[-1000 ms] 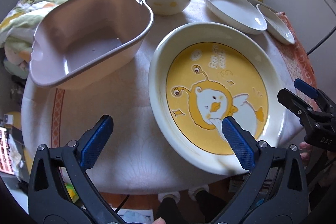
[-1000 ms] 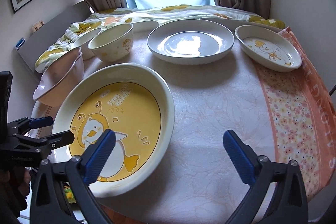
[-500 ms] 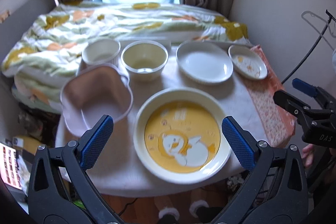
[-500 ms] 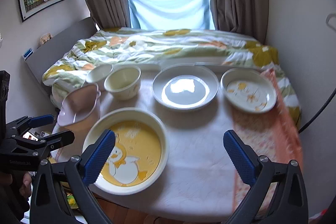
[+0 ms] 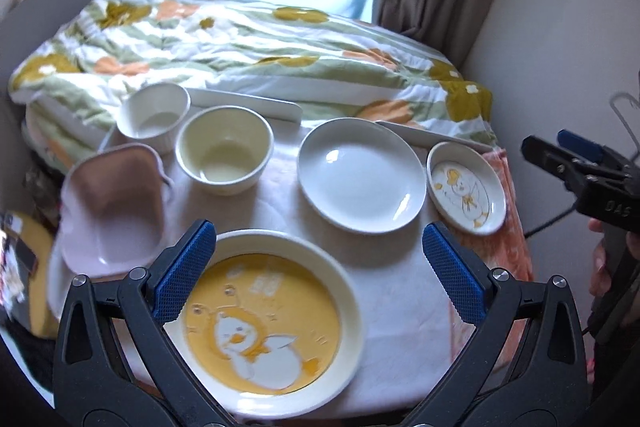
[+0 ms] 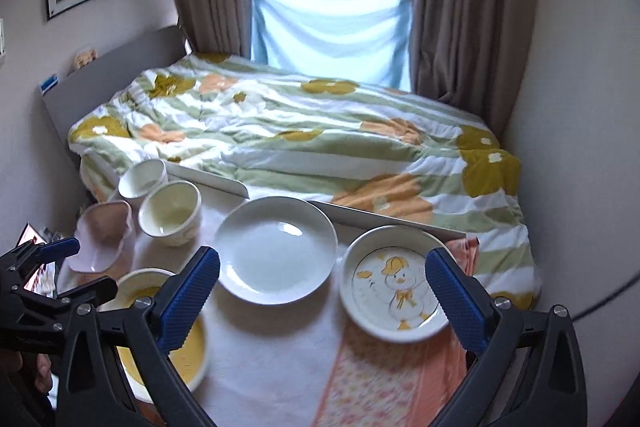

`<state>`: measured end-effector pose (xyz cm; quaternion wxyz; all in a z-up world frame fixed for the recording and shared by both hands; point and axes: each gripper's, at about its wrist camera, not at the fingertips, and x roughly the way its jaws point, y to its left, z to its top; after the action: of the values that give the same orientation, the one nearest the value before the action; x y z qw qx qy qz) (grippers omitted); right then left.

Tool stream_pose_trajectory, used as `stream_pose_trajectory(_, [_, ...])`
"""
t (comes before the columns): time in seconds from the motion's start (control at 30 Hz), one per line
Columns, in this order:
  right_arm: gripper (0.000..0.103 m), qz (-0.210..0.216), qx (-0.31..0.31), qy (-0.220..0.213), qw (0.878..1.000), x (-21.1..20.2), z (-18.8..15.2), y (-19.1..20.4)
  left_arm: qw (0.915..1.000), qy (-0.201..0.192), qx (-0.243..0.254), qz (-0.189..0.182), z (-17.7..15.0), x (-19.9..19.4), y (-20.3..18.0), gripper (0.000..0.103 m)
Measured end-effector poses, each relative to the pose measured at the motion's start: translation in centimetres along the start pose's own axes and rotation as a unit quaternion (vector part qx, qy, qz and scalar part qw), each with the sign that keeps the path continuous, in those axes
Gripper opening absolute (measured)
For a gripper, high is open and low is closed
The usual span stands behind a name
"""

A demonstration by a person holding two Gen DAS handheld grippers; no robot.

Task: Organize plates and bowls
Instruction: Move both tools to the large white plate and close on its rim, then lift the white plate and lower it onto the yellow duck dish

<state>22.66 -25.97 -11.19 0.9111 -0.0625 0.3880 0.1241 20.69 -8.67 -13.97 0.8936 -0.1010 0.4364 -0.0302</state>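
Left wrist view: the pink bowl [image 5: 110,209] overhangs the table's left edge, beside the yellow duck plate [image 5: 276,323], white plate [image 5: 360,175] and small duck plate [image 5: 466,189] by the right edge. Both the left gripper [image 5: 318,273] and right gripper [image 6: 322,293] hang spread wide, empty, above the near edge.

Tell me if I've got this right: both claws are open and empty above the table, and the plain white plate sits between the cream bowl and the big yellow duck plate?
Not quite. In the left wrist view the plain white plate sits between the cream bowl and the small white duck plate; the big yellow duck plate is nearer the camera. Both the left claw and right claw are open and empty.
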Motion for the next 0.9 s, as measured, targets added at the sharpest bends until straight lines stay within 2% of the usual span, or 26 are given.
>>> stream_pose_trajectory(0.13, [0.102,0.053,-0.021,0.040,0.998,5.6,0.9,-2.6,0.9984,0.022,-0.050,0.014,0.5,5.2,-1.1,0.102])
stream_pose_trajectory(0.2, [0.098,0.080,-0.029,0.063,0.994,8.6,0.9,-3.4,0.9965,0.034,-0.075,0.020,0.6,7.6,-1.1,0.098])
stream_pose_trajectory(0.27, [0.087,0.106,-0.044,0.088,0.990,11.9,0.9,-3.9,0.9940,0.047,-0.094,0.029,0.7,10.0,-1.0,0.092])
stream_pose_trajectory(0.37, [0.072,0.133,-0.063,0.116,0.982,15.3,0.7,-3.9,0.9907,0.067,-0.113,0.036,0.7,12.9,-0.9,0.088])
stream_pose_trajectory(0.5, [0.060,0.152,-0.078,0.151,0.974,19.4,0.5,-3.6,0.9876,0.086,-0.124,0.043,0.5,15.7,-0.7,0.086])
stream_pose_trajectory(0.57, [0.053,0.159,-0.082,0.167,0.969,21.0,0.2,-3.5,0.9860,0.097,-0.128,0.045,0.4,17.0,-0.5,0.075])
stream_pose_trajectory(0.7, [0.040,0.174,-0.094,0.184,0.963,22.5,-0.3,-3.4,0.9828,0.114,-0.138,0.046,0.1,18.6,-0.3,0.061])
stream_pose_trajectory(0.73, [0.034,0.177,-0.097,0.188,0.961,22.7,-0.4,-3.3,0.9823,0.117,-0.139,0.047,0.2,18.8,-0.3,0.056])
stream_pose_trajectory(0.8, [0.032,0.182,-0.101,0.194,0.959,23.3,-0.5,-3.3,0.9816,0.121,-0.139,0.049,0.2,19.2,-0.3,0.049])
stream_pose_trajectory(0.9, [0.023,0.183,-0.107,0.201,0.956,23.9,-0.6,-2.9,0.9807,0.126,-0.139,0.054,0.2,19.7,0.0,0.039])
